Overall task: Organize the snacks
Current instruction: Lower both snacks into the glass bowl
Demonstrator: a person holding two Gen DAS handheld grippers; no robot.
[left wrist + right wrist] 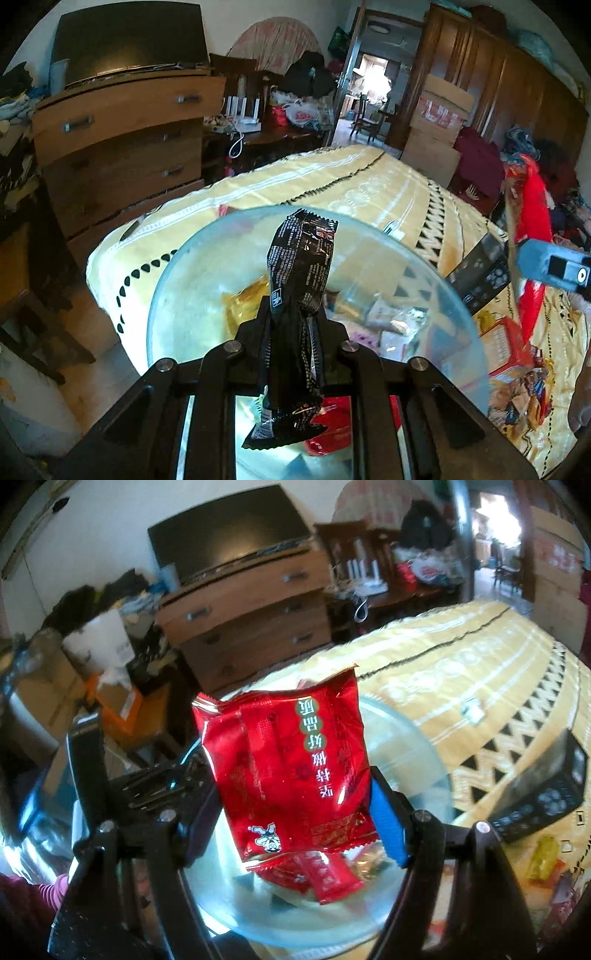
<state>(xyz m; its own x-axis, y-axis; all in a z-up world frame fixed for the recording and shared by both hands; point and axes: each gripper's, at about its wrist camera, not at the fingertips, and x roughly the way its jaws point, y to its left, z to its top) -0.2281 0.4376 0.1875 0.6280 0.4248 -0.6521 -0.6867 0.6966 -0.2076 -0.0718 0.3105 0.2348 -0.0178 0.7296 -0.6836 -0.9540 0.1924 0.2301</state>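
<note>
Left gripper (291, 314): fingers pressed together on a black snack packet (299, 280), pinched about mid-length; the packet stands on end, its crimped top pointing to the far side and its lower end hanging near the camera. Packet is held above a clear glass bowl (173, 258), over its middle. Bowl already contains several wrapped snacks: yellow, pink-white and red ones visible through the glass, details blurred. Right gripper (291, 797): fingers part-spread and clamped on the two sides of a red snack bag (291, 768) with white printed characters; the blue pad (388, 827) on the right-hand finger presses the bag's edge. Bag is tilted, top corner toward the far right, held over the same glass bowl (406, 746). Small red sachets (325, 878) lie in the bowl just below it. In the right wrist view the left gripper shows at the left, close beside the bag. Surface: a bed with a yellow patterned cover (369, 184); bowl sits at its near end. On the cover to the right: a black box (546, 790), a yellow wrapped sweet (543, 856), an orange carton (506, 343), loose wrappers. Room: wooden chest of drawers (122, 122) at far left with a dark screen (129, 40) on top, wooden wardrobe (498, 74) far right, open doorway (373, 85) beyond, stacked cardboard boxes (439, 118), heaps of clothes.
</note>
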